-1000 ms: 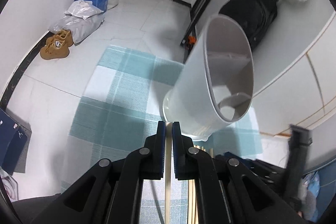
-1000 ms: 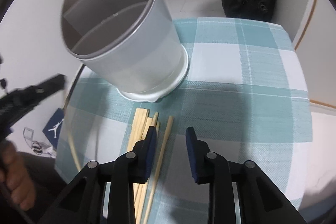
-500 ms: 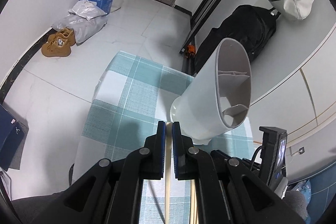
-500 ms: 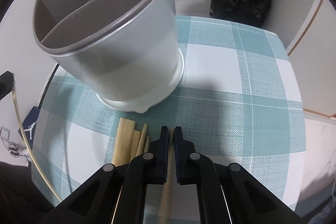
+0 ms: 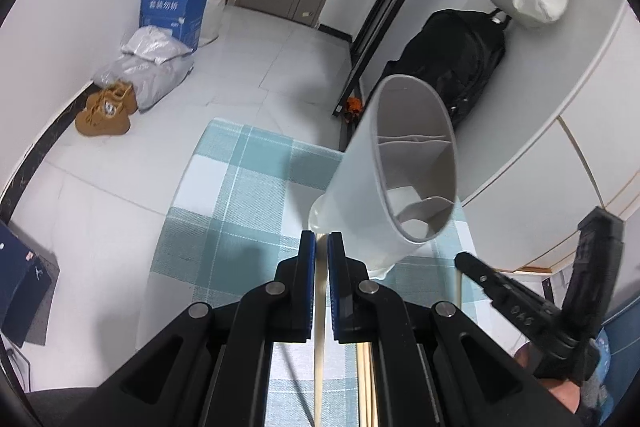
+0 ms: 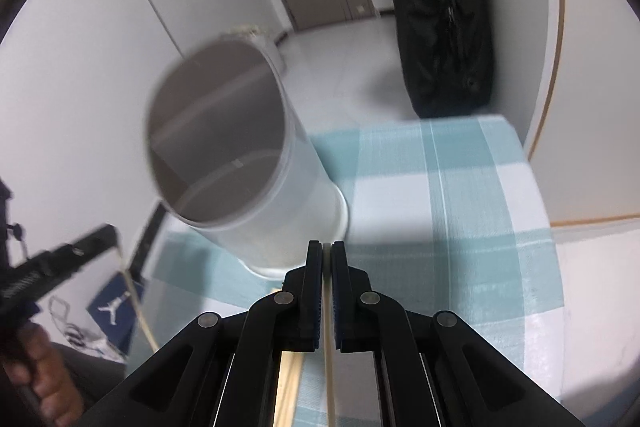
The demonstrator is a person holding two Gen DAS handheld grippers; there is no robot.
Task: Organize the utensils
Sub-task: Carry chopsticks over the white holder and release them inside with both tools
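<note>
A blue box (image 5: 174, 11) at the upper left of the left wrist view bears white Chinese characters, too small to read surely. A white jumping-figure logo stands on a dark blue bag (image 6: 113, 308) at the lower left of the right wrist view.

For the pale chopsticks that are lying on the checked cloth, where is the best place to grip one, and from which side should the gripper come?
Probably along the thin shaft of one loose chopstick, coming from above with the jaws across its width. The sticks lie flat and close together on the checked cloth, so an outer stick looks easiest. The holder stands just beyond their far ends.
</note>
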